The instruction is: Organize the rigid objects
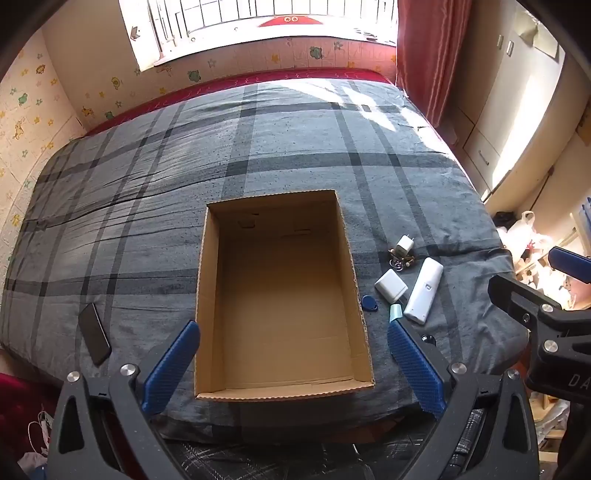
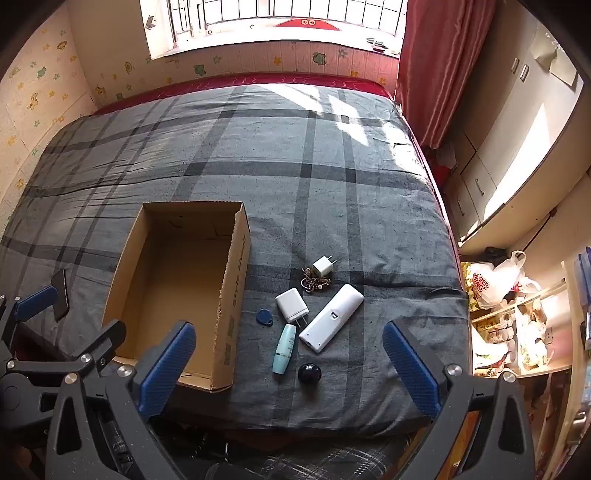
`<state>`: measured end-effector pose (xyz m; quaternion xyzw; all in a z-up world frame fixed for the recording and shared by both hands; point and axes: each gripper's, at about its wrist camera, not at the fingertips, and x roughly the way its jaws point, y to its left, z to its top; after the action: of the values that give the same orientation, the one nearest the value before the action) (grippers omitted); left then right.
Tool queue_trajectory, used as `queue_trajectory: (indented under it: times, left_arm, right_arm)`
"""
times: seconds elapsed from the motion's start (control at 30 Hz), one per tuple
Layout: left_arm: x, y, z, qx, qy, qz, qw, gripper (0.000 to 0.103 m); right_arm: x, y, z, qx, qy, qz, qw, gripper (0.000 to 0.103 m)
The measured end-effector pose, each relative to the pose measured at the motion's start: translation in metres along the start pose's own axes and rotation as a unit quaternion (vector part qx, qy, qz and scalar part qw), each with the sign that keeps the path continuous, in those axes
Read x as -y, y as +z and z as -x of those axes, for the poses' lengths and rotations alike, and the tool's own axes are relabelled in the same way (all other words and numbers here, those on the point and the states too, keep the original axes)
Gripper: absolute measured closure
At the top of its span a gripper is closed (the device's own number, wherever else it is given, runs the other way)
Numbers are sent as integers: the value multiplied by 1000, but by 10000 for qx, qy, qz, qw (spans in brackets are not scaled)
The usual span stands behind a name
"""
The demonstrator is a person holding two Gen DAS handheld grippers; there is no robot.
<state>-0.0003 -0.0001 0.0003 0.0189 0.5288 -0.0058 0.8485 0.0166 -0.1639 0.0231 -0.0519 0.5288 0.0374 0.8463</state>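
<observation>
Nothing is being held yet: the cardboard box [image 2: 177,295] is lying empty near the bed's [image 2: 332,177] front edge. The remote [image 2: 331,317], chargers, tube [image 2: 284,349], fob and dark knob are waiting just right of it; a phone [image 1: 94,334] is lying far left. Both grippers [image 1: 293,363] [image 2: 290,373] are being held with fingers spread wide. A sunlit window [image 2: 280,22] is being faced.

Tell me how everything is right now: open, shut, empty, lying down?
Box: open on top, empty.
Left gripper: open, holding nothing.
Right gripper: open, holding nothing.
Remote: lying flat on the bed.
Big charger: lying, prongs out.
Small charger: lying, prongs out.
Teal tube: lying, capped.
Phone: lying flat, screen dark.
</observation>
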Motion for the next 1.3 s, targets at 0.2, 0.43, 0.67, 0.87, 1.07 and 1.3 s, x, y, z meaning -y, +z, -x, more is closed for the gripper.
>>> queue_trajectory:
  times: [0.2, 0.43, 0.67, 0.87, 1.07, 1.3]
  left_arm:
    - [1, -1, -1, -16, 12, 3, 10000, 0]
    - [0, -1, 2, -15, 3, 19, 10000, 0]
    - [-1, -1, -1, -36, -28, 25, 10000, 0]
    - [3, 1, -2, -79, -23, 13, 10000, 0]
    - [3, 0, -2, -72, -31, 8, 10000, 0]
    - [3, 1, -2, -75, -47, 1, 10000, 0]
  right_arm:
    - [0, 0, 0, -16, 12, -15, 10000, 0]
    - [-2, -2, 2, -1, -2, -8, 10000, 0]
    - [2, 1, 2, -22, 22, -5, 10000, 0]
    - [4, 1, -1, -22, -15, -14, 10000, 0]
    - [5, 1, -2, -44, -15, -19, 10000, 0]
    - [6, 2, -2, -41, -27, -27, 10000, 0]
